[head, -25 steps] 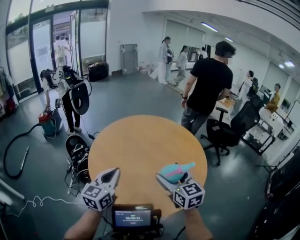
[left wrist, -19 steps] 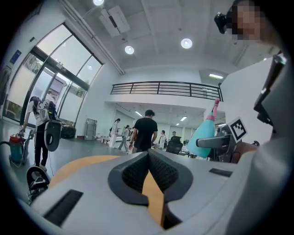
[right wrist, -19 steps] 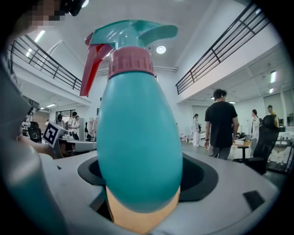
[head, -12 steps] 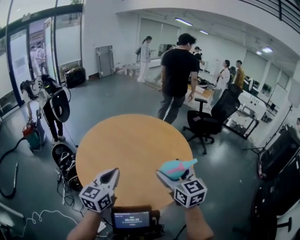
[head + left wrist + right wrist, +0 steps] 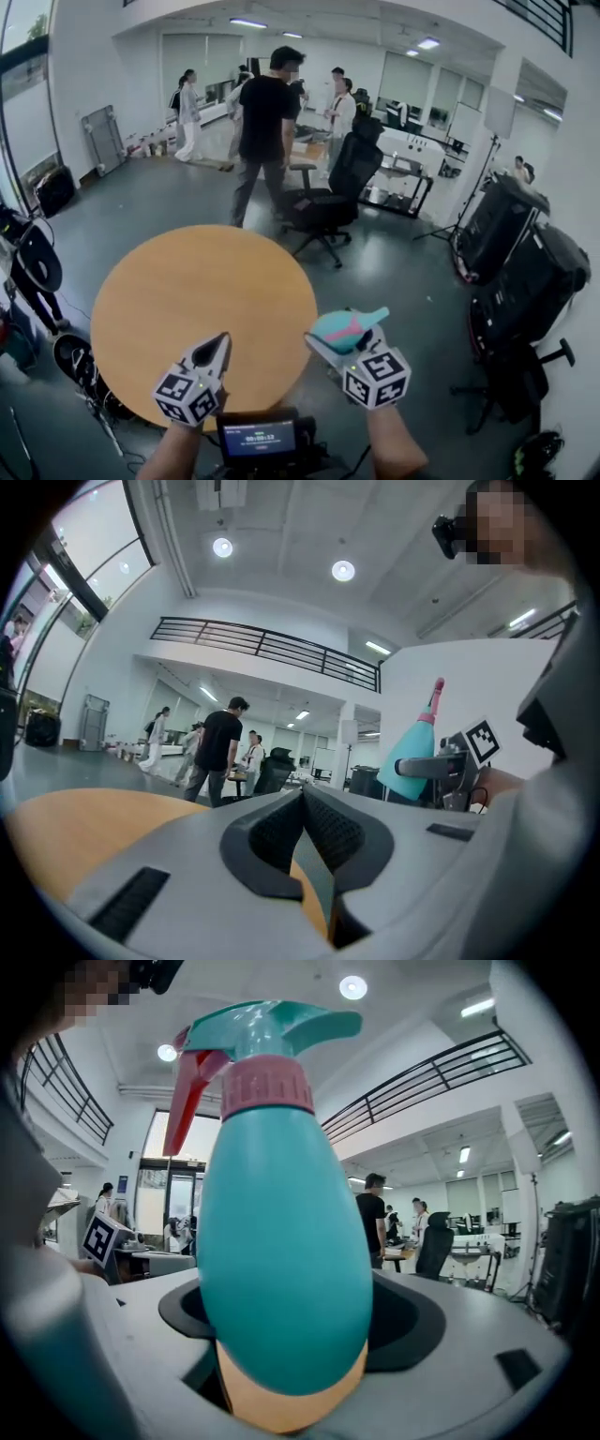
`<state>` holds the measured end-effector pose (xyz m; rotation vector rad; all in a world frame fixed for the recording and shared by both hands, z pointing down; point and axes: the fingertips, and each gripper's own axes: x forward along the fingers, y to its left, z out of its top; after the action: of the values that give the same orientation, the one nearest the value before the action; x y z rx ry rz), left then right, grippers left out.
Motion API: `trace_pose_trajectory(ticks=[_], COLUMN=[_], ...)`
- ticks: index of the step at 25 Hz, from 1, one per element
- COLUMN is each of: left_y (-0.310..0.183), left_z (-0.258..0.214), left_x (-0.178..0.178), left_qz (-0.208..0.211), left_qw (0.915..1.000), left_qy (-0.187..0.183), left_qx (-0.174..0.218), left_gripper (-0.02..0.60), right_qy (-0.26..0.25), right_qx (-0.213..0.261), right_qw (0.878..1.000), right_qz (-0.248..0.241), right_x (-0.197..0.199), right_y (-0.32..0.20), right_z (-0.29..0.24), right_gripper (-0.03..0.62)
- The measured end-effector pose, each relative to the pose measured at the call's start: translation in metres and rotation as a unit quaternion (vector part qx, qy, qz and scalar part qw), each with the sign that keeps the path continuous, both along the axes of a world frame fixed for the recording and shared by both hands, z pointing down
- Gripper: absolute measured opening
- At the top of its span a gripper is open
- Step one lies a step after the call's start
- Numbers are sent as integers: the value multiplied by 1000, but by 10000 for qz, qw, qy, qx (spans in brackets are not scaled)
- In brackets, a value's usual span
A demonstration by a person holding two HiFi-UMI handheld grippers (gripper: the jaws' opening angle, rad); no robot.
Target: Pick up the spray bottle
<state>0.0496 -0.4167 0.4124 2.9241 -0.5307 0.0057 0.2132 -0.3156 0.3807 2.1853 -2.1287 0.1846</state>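
Spray bottle [image 5: 281,1241] upright, neck up, in right gripper [image 5: 345,339] jaws, left gripper [image 5: 221,343] clenched

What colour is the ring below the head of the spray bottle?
Pink: the ring on the spray bottle shows best in the right gripper view.

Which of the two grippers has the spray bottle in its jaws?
The right gripper: its jaws clamp the teal spray bottle with the pink collar. The left gripper is shut with nothing between its jaws.
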Motion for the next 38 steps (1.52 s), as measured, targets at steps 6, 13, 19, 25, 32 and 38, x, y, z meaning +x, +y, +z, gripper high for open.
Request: trace_pose_trajectory(ticks=[6, 13, 19, 25, 32, 38], left_y=[26, 63, 71, 78, 72, 67], left_z=[3, 3, -9, -7, -12, -18], left_x=[73, 131, 149, 159, 168, 175], left_qz=[741, 1547, 1832, 2061, 2143, 2235], left_qw=[9972, 9877, 9824, 9775, 9756, 9735], left_qy=[-89, -172, -130, -178, -217, -175], left_qx=[-17, 148, 350, 404, 418, 445], left_gripper=[-5, -5, -5, -5, -5, -5], right_qy=[-77, -147, -202, -189, -129, -69], right_qx=[-42, 39, 33, -115, -120, -171], right_qw=[9961, 9815, 9690, 9633, 9597, 9564], right_qz=[882, 1907, 2460, 2675, 2805, 2915], right_x=[63, 117, 142, 148, 150, 150], right_y=[58, 126, 159, 164, 161, 162], right_z=[7, 12, 16, 25, 22, 16], right_gripper=[442, 442, 442, 439, 437, 436])
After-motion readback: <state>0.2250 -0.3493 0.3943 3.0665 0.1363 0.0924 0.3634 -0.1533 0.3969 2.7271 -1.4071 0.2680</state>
